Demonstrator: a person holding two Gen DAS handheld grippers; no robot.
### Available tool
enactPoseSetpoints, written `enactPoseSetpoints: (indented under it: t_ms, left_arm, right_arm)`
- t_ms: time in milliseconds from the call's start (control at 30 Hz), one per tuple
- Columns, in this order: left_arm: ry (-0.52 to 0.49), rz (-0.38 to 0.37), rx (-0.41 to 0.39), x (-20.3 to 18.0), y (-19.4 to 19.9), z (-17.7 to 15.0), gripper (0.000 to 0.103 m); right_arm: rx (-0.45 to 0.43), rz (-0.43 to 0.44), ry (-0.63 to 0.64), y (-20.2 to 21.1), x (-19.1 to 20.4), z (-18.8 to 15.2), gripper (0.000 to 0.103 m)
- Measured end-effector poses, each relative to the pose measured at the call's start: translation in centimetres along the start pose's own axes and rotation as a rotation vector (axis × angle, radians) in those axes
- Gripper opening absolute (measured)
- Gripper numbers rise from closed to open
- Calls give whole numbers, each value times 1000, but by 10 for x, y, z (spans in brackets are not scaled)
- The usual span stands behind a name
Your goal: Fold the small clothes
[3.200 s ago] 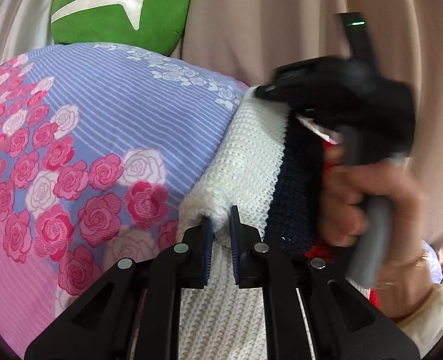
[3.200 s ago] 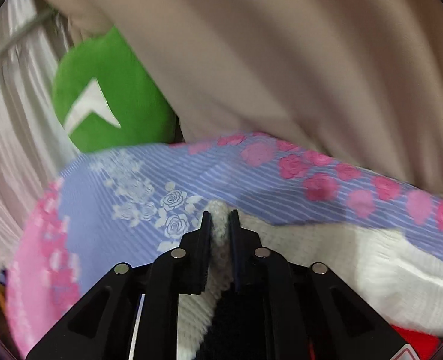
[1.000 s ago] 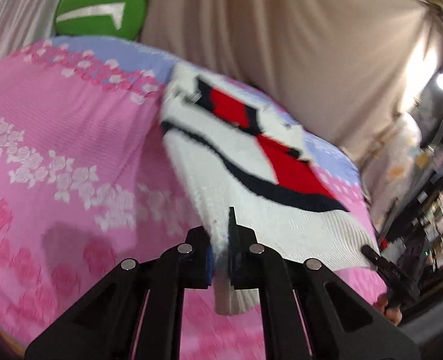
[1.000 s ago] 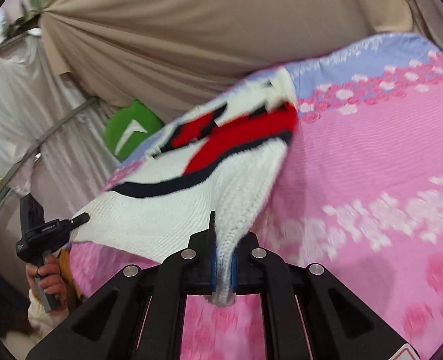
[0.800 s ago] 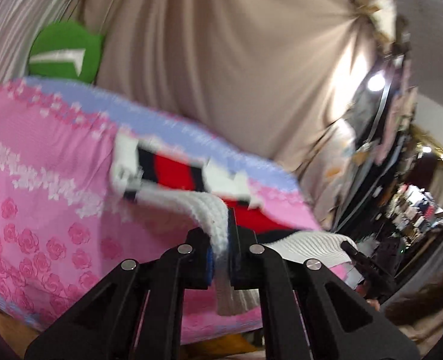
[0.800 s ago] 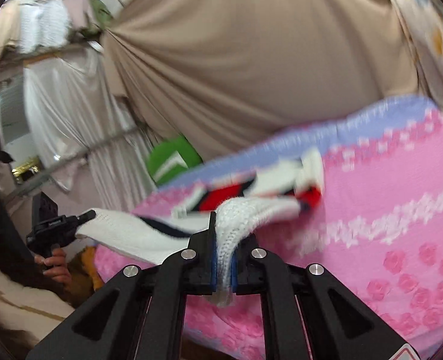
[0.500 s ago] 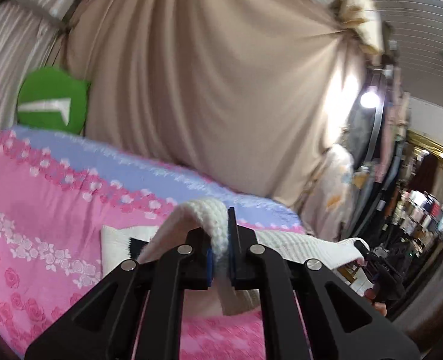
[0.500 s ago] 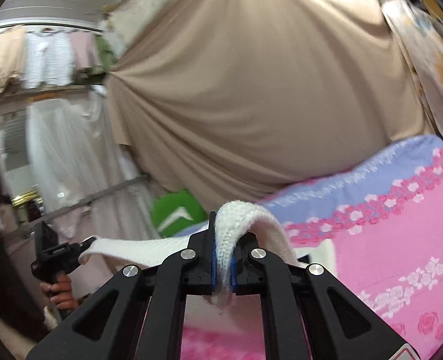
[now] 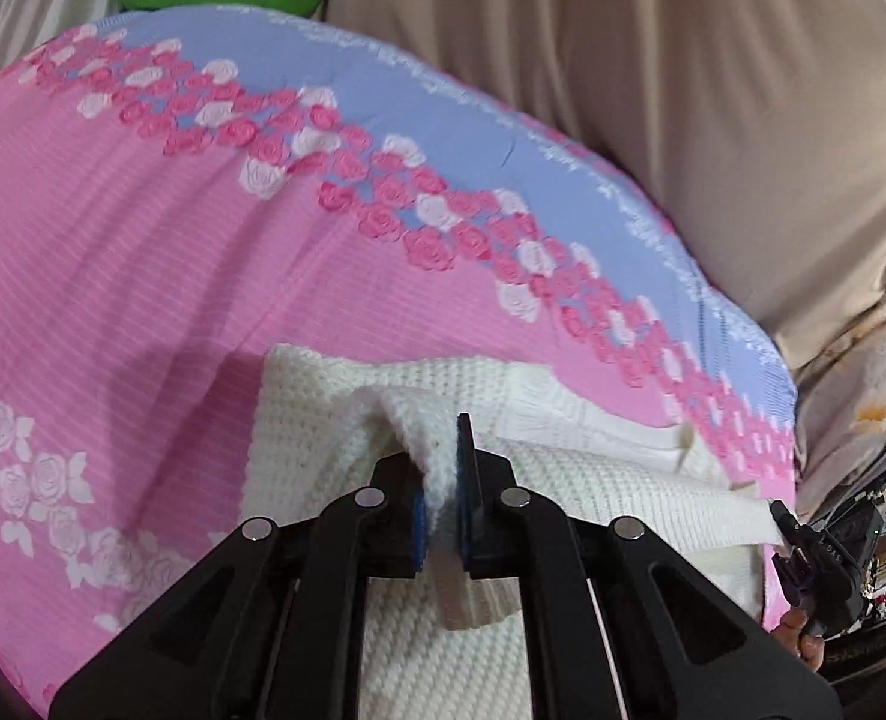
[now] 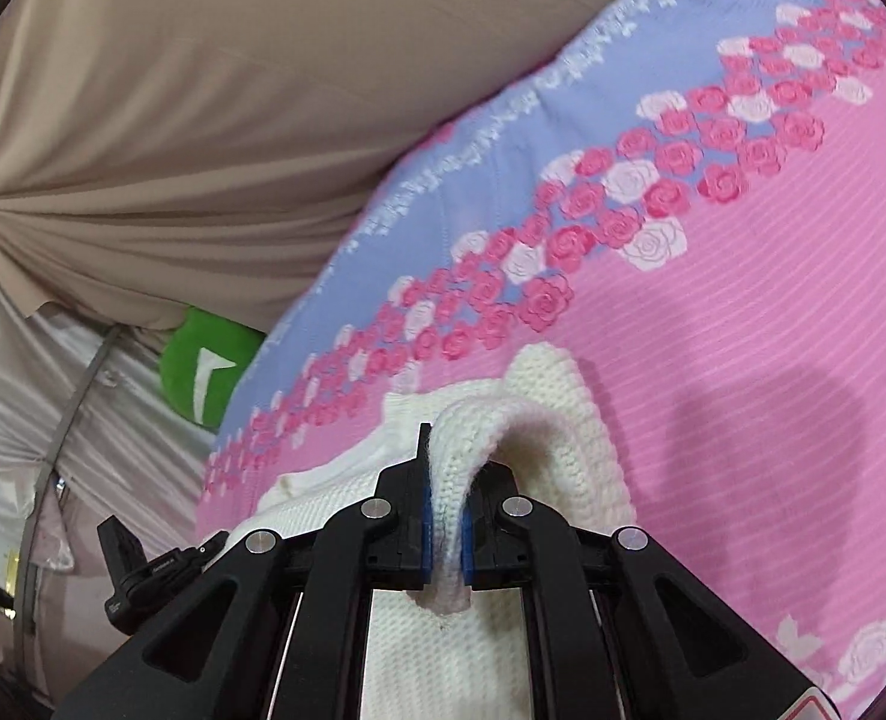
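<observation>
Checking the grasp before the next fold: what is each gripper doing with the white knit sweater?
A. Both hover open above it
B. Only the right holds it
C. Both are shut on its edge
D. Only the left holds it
C: the left gripper and the right gripper each pinch a fold of the white knit sweater between blue pads.

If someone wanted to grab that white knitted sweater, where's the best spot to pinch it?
Probably by its thick edge, from the near side. The white sweater lies mostly flat on the bedspread; the left gripper and right gripper each pinch a raised fold.
</observation>
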State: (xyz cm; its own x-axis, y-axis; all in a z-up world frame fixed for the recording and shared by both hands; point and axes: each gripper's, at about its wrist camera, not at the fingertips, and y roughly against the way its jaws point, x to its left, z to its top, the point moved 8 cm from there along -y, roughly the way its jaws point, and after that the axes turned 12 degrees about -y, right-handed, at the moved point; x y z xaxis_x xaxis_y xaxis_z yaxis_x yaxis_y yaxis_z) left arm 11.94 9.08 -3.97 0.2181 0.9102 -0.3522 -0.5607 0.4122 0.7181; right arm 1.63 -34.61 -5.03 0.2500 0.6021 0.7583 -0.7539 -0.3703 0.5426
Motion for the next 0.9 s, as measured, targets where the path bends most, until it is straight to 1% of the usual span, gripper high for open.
enactPoseSetpoints:
  t_ms: [67, 100, 133, 200, 233, 267, 300, 333, 367, 400, 433, 500, 533, 567, 600, 633, 700, 733, 767, 800, 833, 867, 900]
  left_arm:
    - [10, 3, 27, 4, -15, -1, 8]
    - [13, 3, 32, 5, -20, -1, 10]
    - [18, -8, 21, 6, -22, 1, 11]
    - [51, -57, -20, 7, -19, 9, 14]
    - [76, -99, -61, 7, -14, 16, 21]
    - [91, -115, -97, 9, -8, 23, 29]
    - [102, -92, -151, 14, 0, 31, 52]
    - [104, -10, -230, 23, 14, 41, 69]
    - [102, 61, -280, 30, 27, 46, 71]
    - [89, 100, -310, 33, 38, 50, 71]
    - [69, 85, -302, 32, 48, 49, 71]
    - [43, 19, -243, 28, 58, 39, 71]
    - [12, -14, -193, 22, 63, 26, 71]
    - [-23, -25, -156, 18, 66, 14, 71]
    - [-75, -29, -104, 14, 69, -6, 72]
    - [-101, -28, -69, 12, 69, -22, 73]
    - [-118, -46, -1, 12, 68, -55, 73]
    - [-113, -62, 41, 12, 66, -73, 72]
    - [-107, -71, 65, 11, 63, -84, 72]
    - [-103, -67, 80, 11, 61, -95, 69]
    - [-114, -47, 67, 10, 62, -97, 66]
    - [-132, -22, 50, 10, 65, -98, 55]
    - [-156, 4, 38, 8, 68, -98, 39]
  right_arm:
    - [14, -28, 0, -13, -4, 3, 7]
    - [17, -18, 6, -16, -3, 5, 8]
    - [10, -2, 18, -17, 1, 8, 10]
    - [-40, 74, 28, -6, 13, 15, 13]
    - [-79, 141, 25, 5, 22, 21, 16]
    - [-119, 191, 17, 16, 28, 26, 19]
    - [-167, 208, 13, 26, 31, 30, 36]
    - [-252, 191, 20, 42, 32, 35, 60]
    - [-319, 176, 33, 56, 34, 38, 65]
    - [-346, 176, 49, 66, 35, 38, 67]
    - [-332, 161, 61, 72, 35, 34, 67]
    - [-270, 84, 93, 80, 29, 16, 67]
    - [-249, 49, 114, 83, 24, 4, 67]
    - [-222, 13, 142, 87, 17, -12, 67]
    - [-191, -24, 151, 90, 9, -28, 67]
    - [-160, -47, 177, 94, 1, -47, 67]
    - [-110, -96, 185, 96, -21, -79, 67]
    - [-77, -124, 176, 96, -33, -94, 67]
    - [-50, -143, 168, 93, -40, -106, 67]
    - [-39, -150, 165, 91, -43, -115, 67]
    - [-34, -161, 172, 89, -45, -123, 64]
    - [-41, -173, 181, 89, -46, -127, 61]
    - [-57, -192, 192, 89, -45, -128, 49]
